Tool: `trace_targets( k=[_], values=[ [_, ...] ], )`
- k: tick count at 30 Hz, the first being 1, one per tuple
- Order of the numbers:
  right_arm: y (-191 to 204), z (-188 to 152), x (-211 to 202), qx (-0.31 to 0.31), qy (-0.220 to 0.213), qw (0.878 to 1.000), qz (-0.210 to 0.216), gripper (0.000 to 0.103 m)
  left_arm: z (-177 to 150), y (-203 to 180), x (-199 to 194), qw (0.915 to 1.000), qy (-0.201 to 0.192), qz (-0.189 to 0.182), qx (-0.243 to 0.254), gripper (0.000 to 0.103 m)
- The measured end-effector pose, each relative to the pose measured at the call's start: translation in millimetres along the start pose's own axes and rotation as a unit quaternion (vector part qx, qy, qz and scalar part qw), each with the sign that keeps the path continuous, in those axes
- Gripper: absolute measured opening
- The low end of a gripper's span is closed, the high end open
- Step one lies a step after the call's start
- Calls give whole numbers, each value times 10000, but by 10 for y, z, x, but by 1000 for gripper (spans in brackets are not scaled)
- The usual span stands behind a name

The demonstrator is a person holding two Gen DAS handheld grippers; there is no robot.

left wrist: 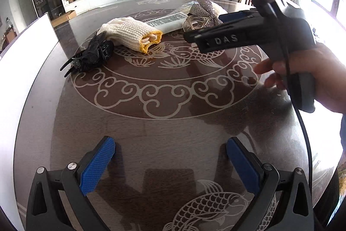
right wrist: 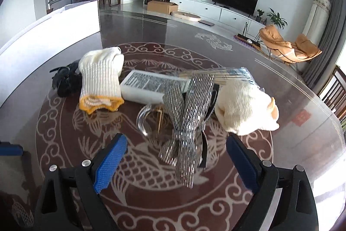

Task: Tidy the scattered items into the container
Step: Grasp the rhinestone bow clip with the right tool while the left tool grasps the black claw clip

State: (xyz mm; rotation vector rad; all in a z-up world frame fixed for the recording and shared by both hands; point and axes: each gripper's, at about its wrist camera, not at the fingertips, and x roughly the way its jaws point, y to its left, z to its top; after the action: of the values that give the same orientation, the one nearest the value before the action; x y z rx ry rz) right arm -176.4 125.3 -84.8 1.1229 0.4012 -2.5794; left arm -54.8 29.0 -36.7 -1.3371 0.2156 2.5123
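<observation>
Scattered on the round patterned table (left wrist: 173, 122) lie a black claw hair clip (left wrist: 90, 55), a cream knit glove with a yellow cuff (left wrist: 132, 34), a white labelled box (left wrist: 166, 22), a clear ring-shaped clip (right wrist: 147, 120), a silver sequin bow (right wrist: 186, 114), a cream plush item (right wrist: 244, 109) and a clear packet of sticks (right wrist: 227, 74). My left gripper (left wrist: 170, 163) is open over bare table. My right gripper (right wrist: 176, 163) is open just short of the bow, whose tails reach between its fingers untouched. In the left wrist view the right gripper (left wrist: 205, 27), held by a hand, points at the pile.
A white container (left wrist: 28, 40) stands at the table's left edge, also seen as the white container (right wrist: 54, 29) beyond the glove. Chairs (right wrist: 337, 88) stand at the right rim. A living room with a television lies behind.
</observation>
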Motion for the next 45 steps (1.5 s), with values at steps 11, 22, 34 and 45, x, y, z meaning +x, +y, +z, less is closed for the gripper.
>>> trace_targets(
  k=[11,22,34,45],
  values=[
    [-140,-36,83,723,293,9967,240,51,13,-2,4,10000,2,4,-8,103],
    [-121,-577,-437,809,307,9962,85,51,265,596,66,9952,-59,-129,-973,103],
    [-148,-586,-446,807,308,9962,78,51,1138,1194,433,10000,28,31,-69,103],
    [-147,-592,-436,807,307,9962,71,51,980,1281,532,9987,-36,84,-501,78]
  ],
)
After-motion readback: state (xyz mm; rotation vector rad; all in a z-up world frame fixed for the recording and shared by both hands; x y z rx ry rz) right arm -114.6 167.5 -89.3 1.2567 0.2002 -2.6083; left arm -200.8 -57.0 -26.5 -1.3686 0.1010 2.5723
